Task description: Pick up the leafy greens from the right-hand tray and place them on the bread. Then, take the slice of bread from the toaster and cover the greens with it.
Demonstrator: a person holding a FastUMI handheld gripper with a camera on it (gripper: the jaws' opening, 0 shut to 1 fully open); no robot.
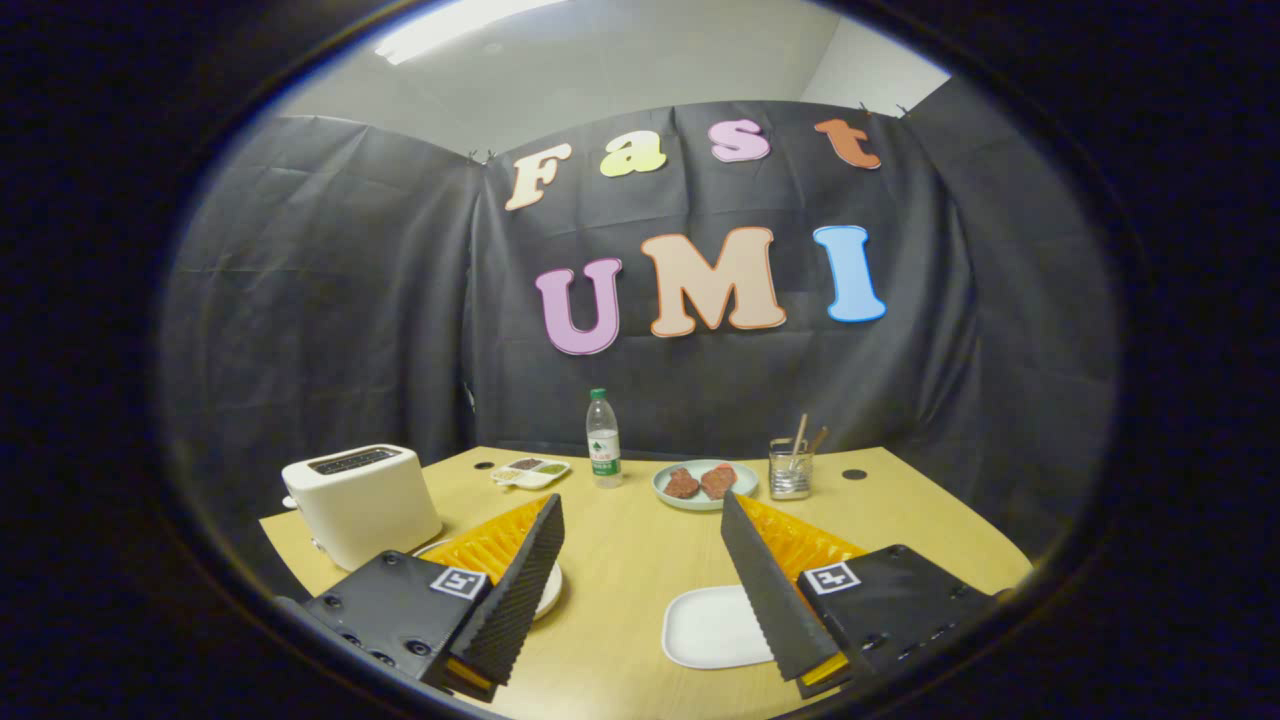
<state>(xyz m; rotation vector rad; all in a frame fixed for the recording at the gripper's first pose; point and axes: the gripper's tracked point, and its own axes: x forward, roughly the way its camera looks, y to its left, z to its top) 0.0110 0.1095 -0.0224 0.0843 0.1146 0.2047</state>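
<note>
A hand-held gripper [640,545] hangs above a pale wooden table [620,560] inside a black-curtained booth, its two fingers spread wide apart with nothing between them. Under the right finger lies a white rectangular tray [712,627], partly covered by that finger; the part that shows is bare, and no leafy greens can be made out on it. Under the left finger, the rim of a round white plate [549,590] peeks out, its contents hidden. A white toaster [362,503] stands at the table's left edge, just beyond the left finger; whether bread sits in its slot cannot be told from this angle. Farther back, well beyond the fingers, a small divided dish [531,472] sits beside a clear water bottle [603,440] with a green cap. To the bottle's right, a light round plate [704,485] carries two reddish-brown pieces of meat [701,482], and next to it a glass jar [790,468] holds wooden sticks.
</note>
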